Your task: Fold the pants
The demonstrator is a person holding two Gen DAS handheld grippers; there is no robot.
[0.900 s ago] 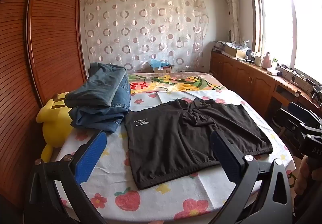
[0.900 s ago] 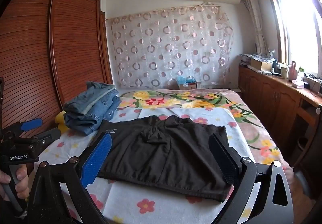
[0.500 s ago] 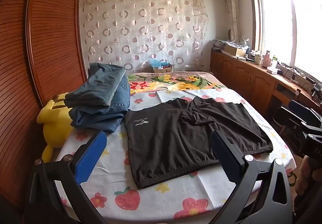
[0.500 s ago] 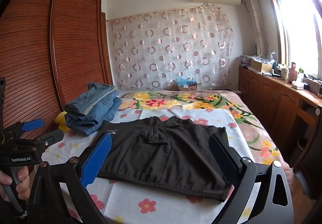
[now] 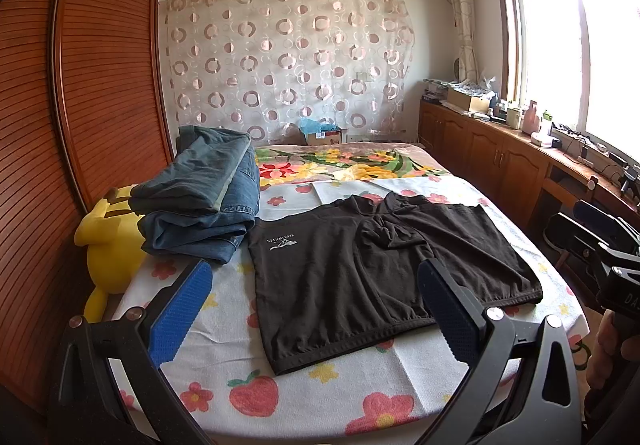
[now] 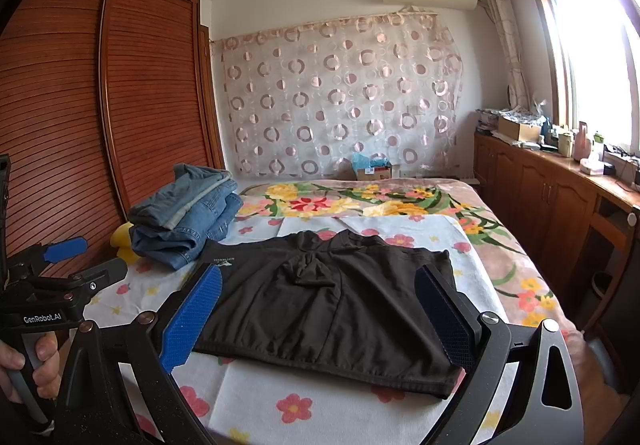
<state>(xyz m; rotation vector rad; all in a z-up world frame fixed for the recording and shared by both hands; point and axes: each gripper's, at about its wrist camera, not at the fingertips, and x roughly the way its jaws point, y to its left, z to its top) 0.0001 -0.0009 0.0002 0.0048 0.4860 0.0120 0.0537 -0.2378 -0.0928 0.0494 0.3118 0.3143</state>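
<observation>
Tools: left tool (image 5: 310,299) and right tool (image 6: 318,305) both spread wide, nothing between pads, over near bed edge | black shorts (image 5: 360,269) flat on flowered sheet (image 5: 248,389), waistband nearest | folded jeans (image 5: 204,197) stacked beyond, left | yellow plush (image 5: 108,245) beside jeans

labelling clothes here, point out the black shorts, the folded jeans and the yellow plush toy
black shorts (image 5: 344,277), left wrist view, middle of fabric
folded jeans (image 5: 200,201), left wrist view, top fold
yellow plush toy (image 5: 108,245), left wrist view, body
</observation>
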